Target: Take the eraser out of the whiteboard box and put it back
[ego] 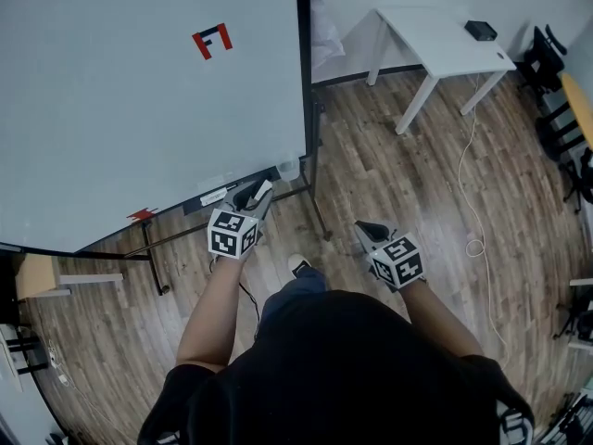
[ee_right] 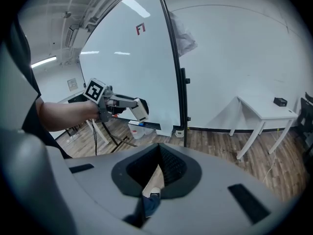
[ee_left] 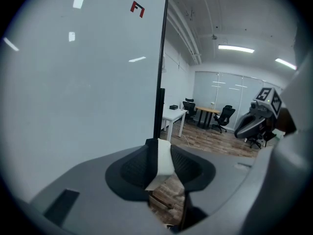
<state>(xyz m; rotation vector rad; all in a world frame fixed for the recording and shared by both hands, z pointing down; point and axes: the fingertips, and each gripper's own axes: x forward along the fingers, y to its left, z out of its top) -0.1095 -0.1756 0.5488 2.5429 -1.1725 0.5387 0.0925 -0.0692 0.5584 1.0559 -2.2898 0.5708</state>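
The left gripper [ego: 248, 197] has its fingers clamped on the white eraser [ego: 264, 192], one on each side. The eraser hangs in the air, close in front of the whiteboard [ego: 120, 109] near its lower right corner and out of the box. The clear box [ego: 287, 169] sits at the right end of the dark tray [ego: 222, 194] along the board's bottom edge, near the eraser but apart from it, and beside the black frame post [ego: 302, 72]. The stand's metal bars [ego: 176, 240] run below the tray, over the wooden floor [ego: 389, 165].

The right gripper [ego: 366, 230] is held lower and well to the right, its fingers closed together with nothing between them. A shoe [ego: 298, 266] shows on the floor between the two grippers.

A red mark [ego: 211, 41] sits high on the board. Farther right stands a white table [ego: 435, 44] with a small black thing [ego: 480, 30] near its far corner. A pale cable [ego: 473, 184] trails down from it across the floor, and black chairs [ego: 547, 58] stand at the right edge.
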